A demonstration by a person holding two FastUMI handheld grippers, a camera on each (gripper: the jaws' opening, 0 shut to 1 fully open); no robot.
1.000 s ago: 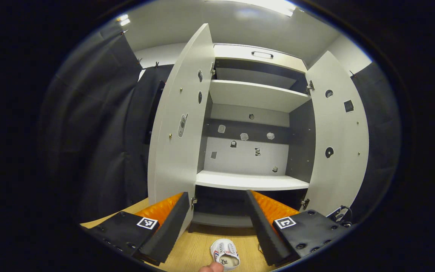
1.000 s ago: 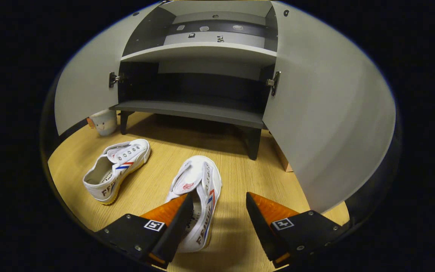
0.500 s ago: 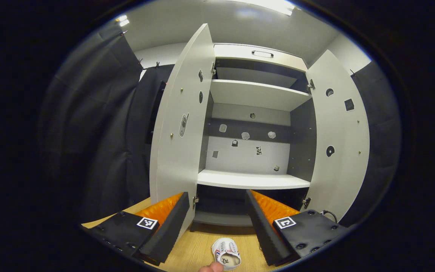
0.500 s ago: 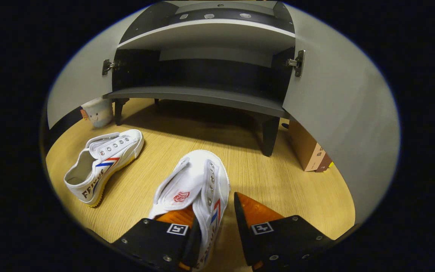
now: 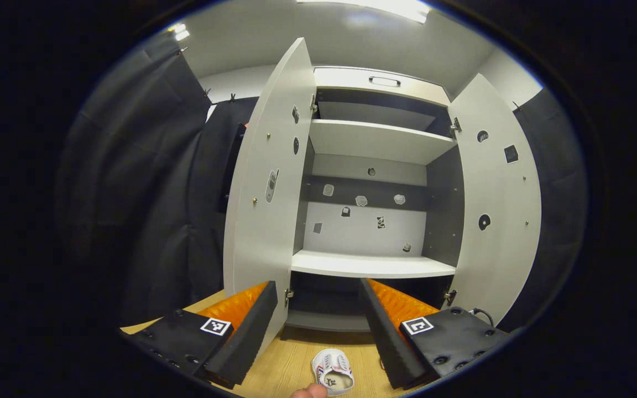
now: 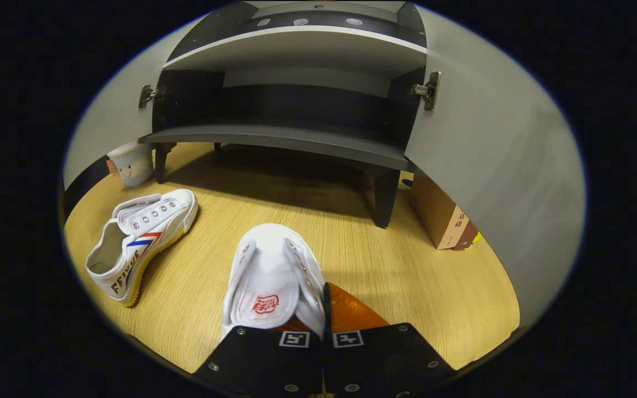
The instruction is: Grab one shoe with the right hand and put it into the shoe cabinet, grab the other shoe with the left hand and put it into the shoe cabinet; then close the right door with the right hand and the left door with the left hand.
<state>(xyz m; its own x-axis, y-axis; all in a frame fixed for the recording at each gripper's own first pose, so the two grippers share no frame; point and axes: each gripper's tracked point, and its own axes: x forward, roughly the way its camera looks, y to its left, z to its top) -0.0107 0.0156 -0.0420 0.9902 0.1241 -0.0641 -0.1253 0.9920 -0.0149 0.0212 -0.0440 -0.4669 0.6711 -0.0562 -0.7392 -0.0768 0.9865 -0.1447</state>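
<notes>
In the right gripper view my right gripper (image 6: 321, 301) is shut on the right side wall of a white canvas shoe (image 6: 271, 271); one finger is inside its opening, the other outside. Its toe points at the cabinet's dark bottom shelf (image 6: 280, 141). The second white shoe (image 6: 139, 237), with red and blue stripes, lies on the wooden floor to the left. In the left gripper view my left gripper (image 5: 318, 287) hangs open and holds nothing, facing the shoe cabinet (image 5: 371, 265) with its left door (image 5: 266, 193) and right door (image 5: 498, 204) swung open. A white shoe (image 5: 333, 373) shows low between its fingers.
A small plush toy (image 6: 128, 163) stands by the cabinet's left leg. A brown cardboard box (image 6: 443, 213) sits behind the open right door (image 6: 490, 166). A fingertip (image 5: 308, 392) pokes in at the bottom edge of the left gripper view. Black cloth hangs on both sides.
My right gripper moved down onto the nearer shoe and shut on its side wall; the shoe's toe turned toward the cabinet. The left gripper barely moved.
</notes>
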